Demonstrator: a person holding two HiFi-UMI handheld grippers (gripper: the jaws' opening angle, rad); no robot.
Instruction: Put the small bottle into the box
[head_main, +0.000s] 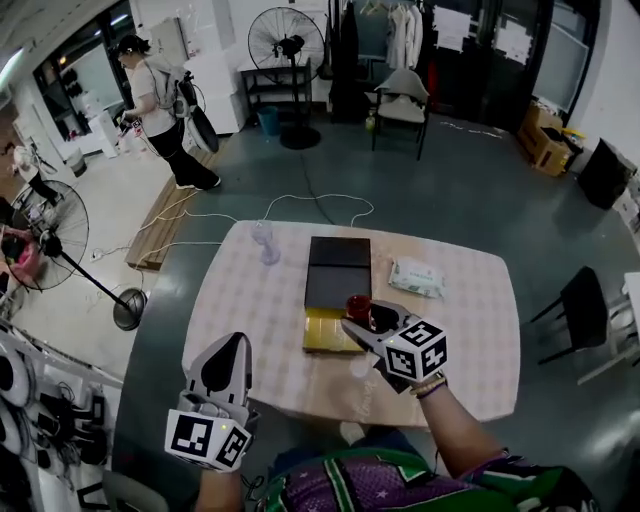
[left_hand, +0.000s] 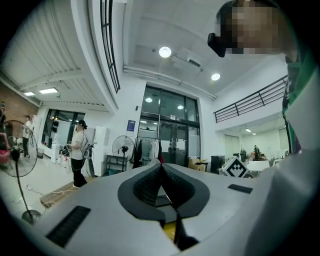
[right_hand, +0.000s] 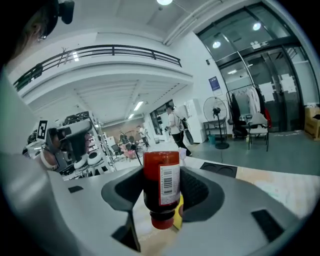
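Though hazy: one bottle (right_hand: 161, 181), one box (head_main: 335, 283)

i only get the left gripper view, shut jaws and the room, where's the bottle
observer: the right gripper is shut on the bottle, cap down.
operator: near the box yet
observer: head view puts it at the box's gold near part, by the right edge; can't tell if it touches.
operator: anything in the way
observer: no, just a white packet lying right of the box, apart from it.
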